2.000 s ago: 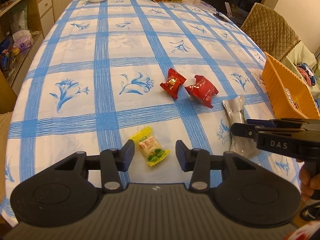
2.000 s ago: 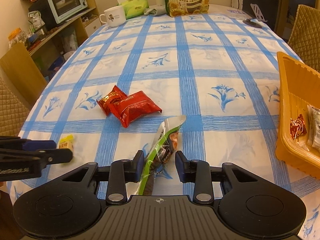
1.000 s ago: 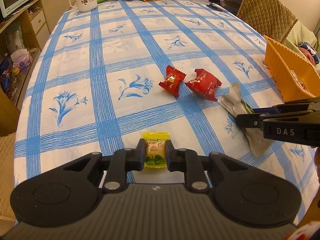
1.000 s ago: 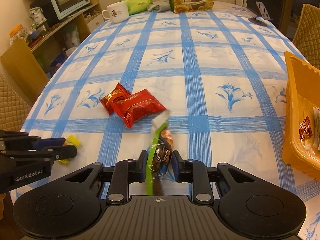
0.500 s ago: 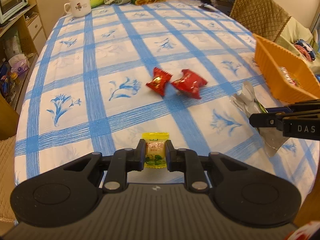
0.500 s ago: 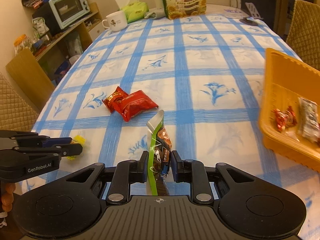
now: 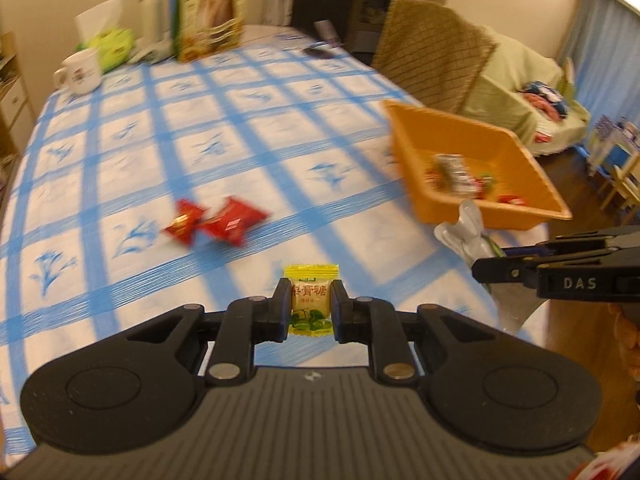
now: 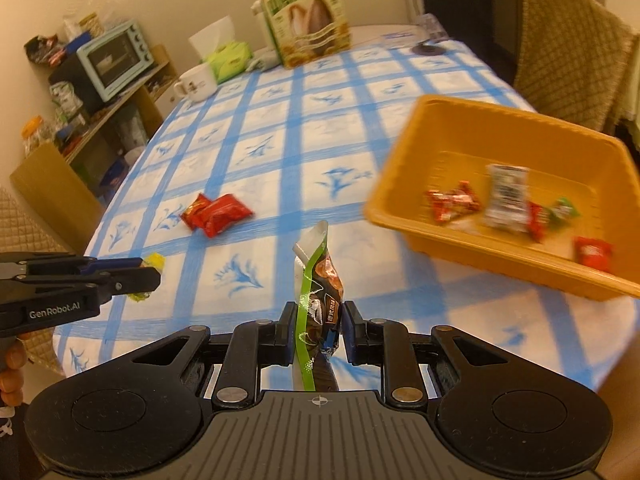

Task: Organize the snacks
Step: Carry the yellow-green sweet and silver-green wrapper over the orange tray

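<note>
My left gripper (image 7: 310, 307) is clamped on a small yellow candy (image 7: 311, 300) with green fruit printed low on its wrapper and Chinese characters across the middle; the right-wrist view shows only a yellow corner of it. My right gripper (image 8: 314, 330) pinches a tall green-edged snack pouch (image 8: 317, 280) upright, and only that view shows its brown printed face (from the left it is a silvery back). Both candies are held off the tablecloth (image 8: 280, 152), near its front edge.

Two red packets (image 8: 216, 213) lie touching each other toward the cloth's left side. The orange basket (image 8: 472, 136) sits at the right edge; the right view shows roughly six wrapped snacks in it, blurred, while the left view shows only a smear.

Readable writing: "DAS" on the right gripper's side, "GenRobot.AI" on the left's. One white mug (image 8: 197, 82) and one tall sunflower-seed bag (image 8: 306, 20) stand at the far end.
</note>
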The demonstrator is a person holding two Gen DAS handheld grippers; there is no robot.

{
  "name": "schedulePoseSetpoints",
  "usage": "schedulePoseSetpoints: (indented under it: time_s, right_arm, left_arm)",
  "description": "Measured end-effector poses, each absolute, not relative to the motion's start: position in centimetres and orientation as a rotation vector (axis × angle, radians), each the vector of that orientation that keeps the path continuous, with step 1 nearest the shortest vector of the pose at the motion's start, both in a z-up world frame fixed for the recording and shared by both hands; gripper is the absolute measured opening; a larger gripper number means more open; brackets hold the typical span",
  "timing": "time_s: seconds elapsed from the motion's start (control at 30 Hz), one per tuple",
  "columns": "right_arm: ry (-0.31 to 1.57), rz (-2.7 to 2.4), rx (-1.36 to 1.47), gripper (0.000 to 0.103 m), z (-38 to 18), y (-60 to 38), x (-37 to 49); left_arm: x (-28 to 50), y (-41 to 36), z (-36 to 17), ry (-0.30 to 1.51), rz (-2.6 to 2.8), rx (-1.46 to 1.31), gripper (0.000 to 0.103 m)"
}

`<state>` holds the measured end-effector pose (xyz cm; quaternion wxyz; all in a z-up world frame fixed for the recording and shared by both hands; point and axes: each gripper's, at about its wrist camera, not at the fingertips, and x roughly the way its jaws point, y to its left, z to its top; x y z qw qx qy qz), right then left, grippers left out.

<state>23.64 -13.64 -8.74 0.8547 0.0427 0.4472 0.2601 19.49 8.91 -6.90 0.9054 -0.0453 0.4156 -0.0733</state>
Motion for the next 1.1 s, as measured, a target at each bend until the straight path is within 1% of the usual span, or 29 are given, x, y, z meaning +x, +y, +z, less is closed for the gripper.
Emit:
schedulePoseSetpoints:
  time_s: [0.3,0.63,1.1]
  right_arm:
    - [0.897,0.466,0.145,0.023,-6.6,-21.2,22.2]
    - [0.839,0.411,0.176,0.024,-4.8,-28.0,22.7]
    - [0.754,0.417,0.158,0.023,-3.2,-32.2,25.9]
  left_arm:
    - [20.7,1.6,-4.2,0.800,-0.278,-0.052,0.018]
    - [23.2,-5.3,-2.3,0.741,-0.354,-0.010,0.018]
    - [27.6,-11.2,-0.7,0.682,-0.371,0.031,0.018]
